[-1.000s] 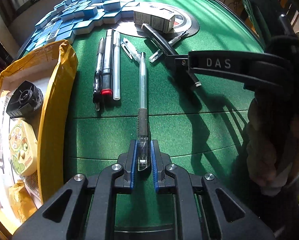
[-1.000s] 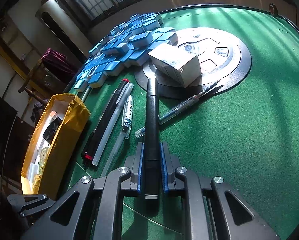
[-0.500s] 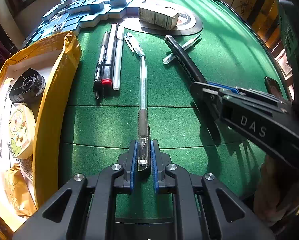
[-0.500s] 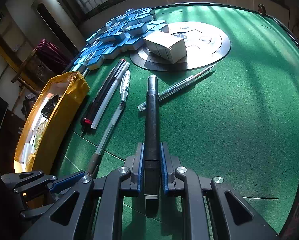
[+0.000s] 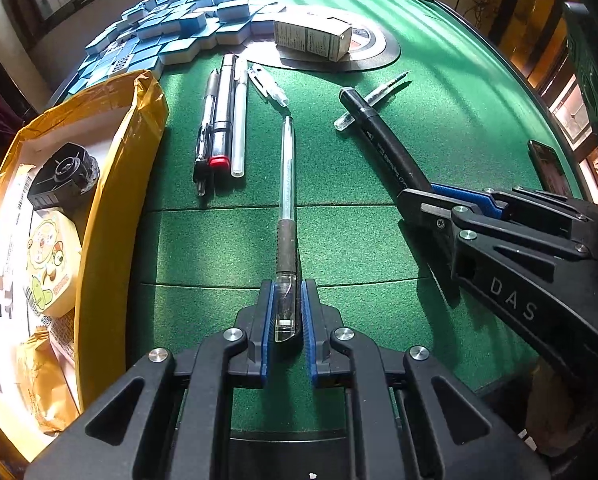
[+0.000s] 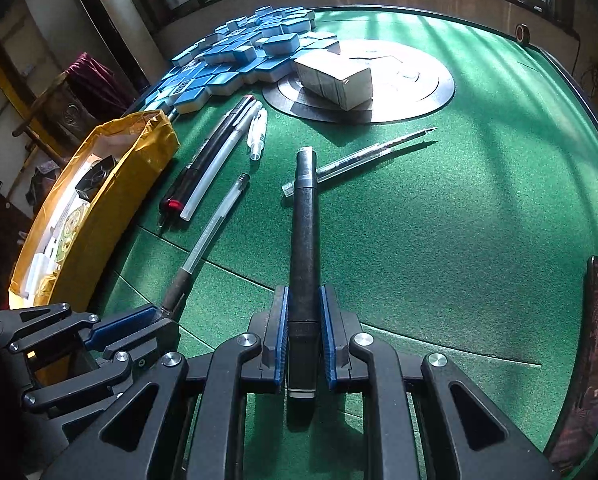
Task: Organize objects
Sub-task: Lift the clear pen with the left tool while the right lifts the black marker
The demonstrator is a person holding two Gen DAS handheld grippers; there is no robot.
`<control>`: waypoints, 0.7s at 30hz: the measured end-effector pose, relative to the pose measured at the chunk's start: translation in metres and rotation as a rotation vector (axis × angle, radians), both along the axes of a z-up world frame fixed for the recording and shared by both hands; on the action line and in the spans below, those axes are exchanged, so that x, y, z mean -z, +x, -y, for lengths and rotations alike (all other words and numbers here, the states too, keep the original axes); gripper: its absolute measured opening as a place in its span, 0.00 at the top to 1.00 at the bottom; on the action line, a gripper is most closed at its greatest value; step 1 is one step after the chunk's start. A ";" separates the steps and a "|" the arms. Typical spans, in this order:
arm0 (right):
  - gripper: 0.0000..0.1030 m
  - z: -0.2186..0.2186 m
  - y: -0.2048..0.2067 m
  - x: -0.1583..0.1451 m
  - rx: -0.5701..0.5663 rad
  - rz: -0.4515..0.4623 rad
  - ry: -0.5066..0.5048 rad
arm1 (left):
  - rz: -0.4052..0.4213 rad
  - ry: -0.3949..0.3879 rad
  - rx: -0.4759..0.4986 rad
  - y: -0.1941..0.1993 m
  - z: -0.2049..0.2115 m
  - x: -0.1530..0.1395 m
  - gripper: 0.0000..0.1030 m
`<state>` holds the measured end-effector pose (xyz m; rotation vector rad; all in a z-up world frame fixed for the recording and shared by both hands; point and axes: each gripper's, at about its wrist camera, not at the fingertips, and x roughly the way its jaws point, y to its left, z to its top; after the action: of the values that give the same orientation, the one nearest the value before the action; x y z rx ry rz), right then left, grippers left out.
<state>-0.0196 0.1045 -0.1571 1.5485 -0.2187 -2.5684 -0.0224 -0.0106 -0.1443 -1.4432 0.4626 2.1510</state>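
My left gripper point(image 5: 286, 312) is shut on the capped end of a clear pen with a dark grip point(image 5: 286, 184), which points away over the green felt. My right gripper point(image 6: 303, 344) is shut on a thick black marker point(image 6: 305, 224); in the left wrist view that marker point(image 5: 383, 140) slants up from the right gripper point(image 5: 423, 200) at the right. Three pens point(image 5: 221, 120) lie side by side near the yellow envelope. A clear pen cap point(image 5: 269, 86) and another clear pen point(image 5: 373, 98) lie farther back. The left gripper point(image 6: 155, 316) shows at lower left of the right wrist view.
An open yellow padded envelope point(image 5: 123, 184) with a black spool and a cartoon-printed pack lies at the left. Blue and white tiles point(image 5: 167, 28) are heaped at the back left. A white carton point(image 5: 311, 38) sits on the round centre plate. A phone point(image 6: 597, 344) lies at the right edge.
The right gripper with the black marker has swung toward the near right of the table, and now lies lower in the left wrist view. The left gripper and its pen have stayed put.
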 end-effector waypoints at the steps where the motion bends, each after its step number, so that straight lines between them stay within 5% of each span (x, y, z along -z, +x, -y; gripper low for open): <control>1: 0.86 0.003 -0.001 -0.001 -0.009 -0.005 0.003 | 0.001 0.007 0.001 0.000 0.001 0.000 0.90; 5: 0.80 0.012 -0.011 -0.005 -0.004 -0.012 0.000 | 0.017 0.030 0.003 -0.003 0.003 0.001 0.90; 7: 0.66 0.015 -0.017 -0.006 0.009 -0.021 0.019 | 0.034 0.049 -0.004 -0.006 0.008 0.001 0.90; 17: 0.65 -0.006 -0.017 -0.004 0.047 -0.020 -0.125 | 0.083 0.122 -0.036 -0.011 0.029 -0.004 0.90; 21: 0.65 0.003 -0.025 -0.003 0.033 -0.012 -0.095 | 0.105 0.152 -0.044 -0.015 0.033 -0.005 0.90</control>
<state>-0.0442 0.1019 -0.1542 1.5079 -0.3620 -2.5517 -0.0372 -0.0435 -0.1391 -1.4844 0.2262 2.0829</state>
